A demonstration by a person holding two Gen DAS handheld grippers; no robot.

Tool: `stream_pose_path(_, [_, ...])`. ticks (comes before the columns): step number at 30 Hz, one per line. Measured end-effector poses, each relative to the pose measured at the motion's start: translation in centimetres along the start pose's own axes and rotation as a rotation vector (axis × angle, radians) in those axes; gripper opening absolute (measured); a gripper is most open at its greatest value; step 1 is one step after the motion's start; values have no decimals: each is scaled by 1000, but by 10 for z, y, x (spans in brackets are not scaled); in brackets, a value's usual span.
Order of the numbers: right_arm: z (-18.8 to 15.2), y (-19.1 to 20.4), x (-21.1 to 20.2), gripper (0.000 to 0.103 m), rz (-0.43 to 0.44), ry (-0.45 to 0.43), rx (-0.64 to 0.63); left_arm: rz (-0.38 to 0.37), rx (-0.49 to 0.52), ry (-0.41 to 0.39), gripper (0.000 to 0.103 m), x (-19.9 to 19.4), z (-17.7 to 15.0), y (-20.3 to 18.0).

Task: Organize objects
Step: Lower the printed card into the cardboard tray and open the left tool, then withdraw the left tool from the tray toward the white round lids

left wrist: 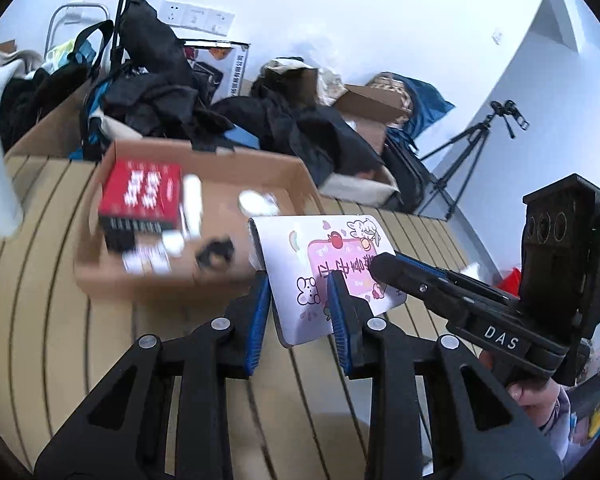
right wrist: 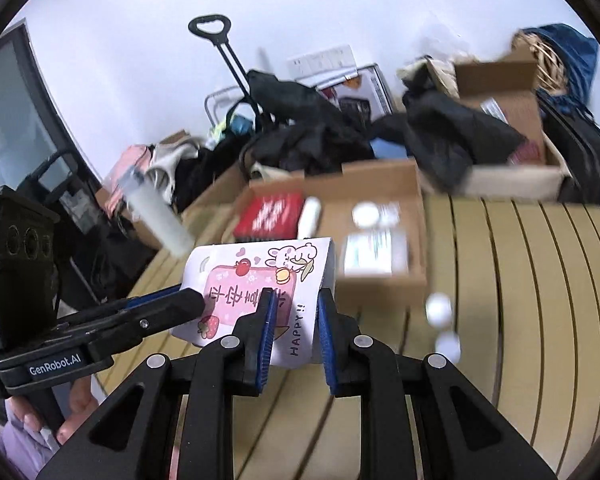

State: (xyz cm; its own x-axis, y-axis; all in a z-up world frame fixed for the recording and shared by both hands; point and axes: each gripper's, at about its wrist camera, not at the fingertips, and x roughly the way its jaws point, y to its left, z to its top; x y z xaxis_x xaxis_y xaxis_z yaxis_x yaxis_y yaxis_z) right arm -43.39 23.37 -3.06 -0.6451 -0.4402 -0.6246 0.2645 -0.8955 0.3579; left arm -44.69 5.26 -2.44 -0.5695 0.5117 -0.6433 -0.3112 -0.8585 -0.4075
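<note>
Both claws grip one white notebook (left wrist: 300,276) with a pink cartoon cover, held above the slatted bench (left wrist: 52,280) just in front of a shallow cardboard box (left wrist: 204,168). The left claw (left wrist: 300,300) is clamped on the near edge of the notebook, its blue pads (left wrist: 260,320) pressing the cover from either side, with the spine toward the box. The right claw (right wrist: 296,316) is clamped on the same notebook (right wrist: 256,276) from the opposite side, its blue-lined fingers (right wrist: 270,320) closed on the corner near the word "HAPPY". In each view the other claw reaches in from the side, its black tip lying on the pink label, and a person's hand (left wrist: 536,396) holds its grip. Inside the box lie a red and black box (left wrist: 140,196), a white tube (left wrist: 192,200), a round white disc (left wrist: 252,202) and a few small white and black pieces, all blurred. Two white balls (right wrist: 440,312) sit on the bench to the right of the box. A translucent bottle (right wrist: 156,216) stands at the bench's left edge. Behind the bench, dark clothes (left wrist: 156,84) and bags are heaped over more cardboard boxes against a white wall, and a tripod (left wrist: 468,148) stands to the right.
</note>
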Motion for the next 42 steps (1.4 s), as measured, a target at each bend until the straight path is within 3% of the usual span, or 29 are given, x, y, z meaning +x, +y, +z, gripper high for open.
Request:
stream_pose_path(4, [42, -11, 57, 22, 38, 33, 13, 36, -45, 24, 25, 27, 38, 30])
stream_pose_path(9, [72, -26, 131, 22, 68, 116, 28, 142, -65, 100, 25, 86, 69, 73])
stream_pose_path(12, [83, -49, 183, 22, 50, 202, 55, 180, -126, 177, 25, 129, 74, 94])
stream_pose_path(16, [84, -82, 226, 22, -10, 322, 116, 224, -113, 253, 25, 180, 75, 95])
stream_pose_path(18, [84, -97, 238, 23, -73, 368, 160, 232, -68, 265, 25, 198, 75, 83])
stream_pose_path(20, [89, -105, 235, 24, -117, 355, 164, 231, -22, 271, 26, 210, 75, 71])
stream_pose_path(24, [98, -102, 226, 24, -213, 312, 87, 262, -24, 314, 30, 232, 79, 68])
stream_pose_path(26, [102, -100, 217, 24, -207, 279, 67, 243, -25, 302, 33, 225, 82, 67])
stream_pose_path(29, [110, -95, 195, 24, -189, 233, 36, 218, 40, 253, 60, 197, 88, 56])
stream_pose_path(30, [114, -92, 185, 26, -199, 216, 18, 235, 62, 235, 70, 188, 92, 52])
stream_pose_path(32, [121, -87, 170, 38, -220, 201, -6, 265, 106, 201, 76, 162, 97, 48])
stream_pose_path(34, [125, -81, 148, 88, -209, 187, -32, 299, 123, 180, 84, 141, 100, 46])
stream_pose_path(37, [125, -69, 118, 90, -210, 164, -64, 360, 124, 143, 92, 104, 94, 45])
stream_pose_path(42, [98, -38, 47, 90, -175, 108, -117, 275, 85, 79, 98, 16, 45, 20])
